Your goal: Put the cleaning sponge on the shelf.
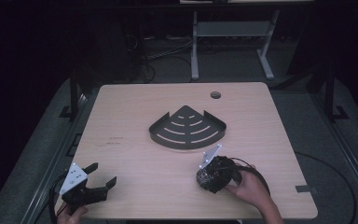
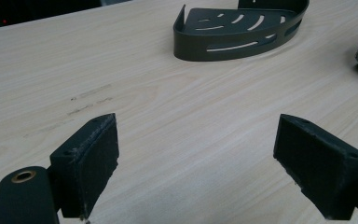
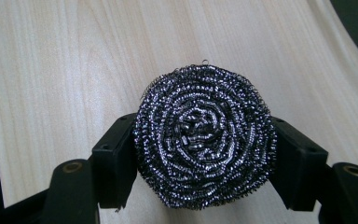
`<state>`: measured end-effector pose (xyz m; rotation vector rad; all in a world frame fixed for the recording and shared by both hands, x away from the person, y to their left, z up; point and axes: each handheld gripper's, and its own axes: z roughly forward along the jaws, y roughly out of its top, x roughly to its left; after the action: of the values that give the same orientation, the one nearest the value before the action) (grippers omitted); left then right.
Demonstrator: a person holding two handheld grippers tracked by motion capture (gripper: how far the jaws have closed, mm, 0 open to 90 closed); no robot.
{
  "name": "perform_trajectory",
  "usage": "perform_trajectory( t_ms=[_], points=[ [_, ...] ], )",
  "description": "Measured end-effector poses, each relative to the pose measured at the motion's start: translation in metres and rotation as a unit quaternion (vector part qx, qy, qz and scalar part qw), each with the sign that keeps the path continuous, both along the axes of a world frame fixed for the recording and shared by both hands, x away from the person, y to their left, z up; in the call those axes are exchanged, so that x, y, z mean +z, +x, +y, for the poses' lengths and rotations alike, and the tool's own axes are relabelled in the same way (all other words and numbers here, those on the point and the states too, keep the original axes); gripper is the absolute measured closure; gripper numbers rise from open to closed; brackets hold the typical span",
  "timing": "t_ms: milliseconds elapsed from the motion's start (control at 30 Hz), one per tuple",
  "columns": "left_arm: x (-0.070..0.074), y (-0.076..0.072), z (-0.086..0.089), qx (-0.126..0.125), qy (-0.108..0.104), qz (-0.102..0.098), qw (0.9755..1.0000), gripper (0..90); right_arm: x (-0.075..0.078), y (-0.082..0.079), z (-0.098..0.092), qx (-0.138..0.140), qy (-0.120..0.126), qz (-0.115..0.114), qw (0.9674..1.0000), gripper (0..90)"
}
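A round steel-wool scourer [image 3: 205,140] sits between the black jaws of my right gripper [image 3: 204,158], and both pads press into its sides just above the wooden table. In the high view that right gripper [image 1: 208,178] is near the table's front right, a hand behind it, with the scourer [image 1: 205,176] at its tip. My left gripper [image 1: 101,175] rests at the front left corner, jaws wide apart and nothing between them; its pads [image 2: 93,154] frame bare wood. A dark corner-shaped shelf basket [image 1: 187,128] lies mid-table, also visible as the basket [image 2: 240,30] in the left gripper view.
The light wooden table [image 1: 130,116] has a round cable hole [image 1: 215,95] at the back right. Faint pencil-like marks [image 1: 116,140] lie left of the basket. Beyond the far edge stand a white desk frame [image 1: 233,42] and floor cables.
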<state>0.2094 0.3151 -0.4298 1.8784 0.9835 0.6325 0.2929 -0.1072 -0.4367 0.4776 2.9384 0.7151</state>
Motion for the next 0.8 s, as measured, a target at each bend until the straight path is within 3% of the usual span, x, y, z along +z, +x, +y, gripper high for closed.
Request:
perform_trajectory(
  t_ms=[667, 800],
  points=[
    [0.0, 0.002, 0.002, 0.002, -0.003, 0.001, 1.0, 13.3, 0.02, 0.032, 0.005, 0.01, -0.008, 0.022, 0.9997, 31.7],
    [0.0, 0.002, 0.002, 0.003, -0.004, 0.0, 1.0, 13.3, 0.024, 0.039, 0.005, 0.009, 0.001, 0.026, 0.9996, 31.7]
  ],
)
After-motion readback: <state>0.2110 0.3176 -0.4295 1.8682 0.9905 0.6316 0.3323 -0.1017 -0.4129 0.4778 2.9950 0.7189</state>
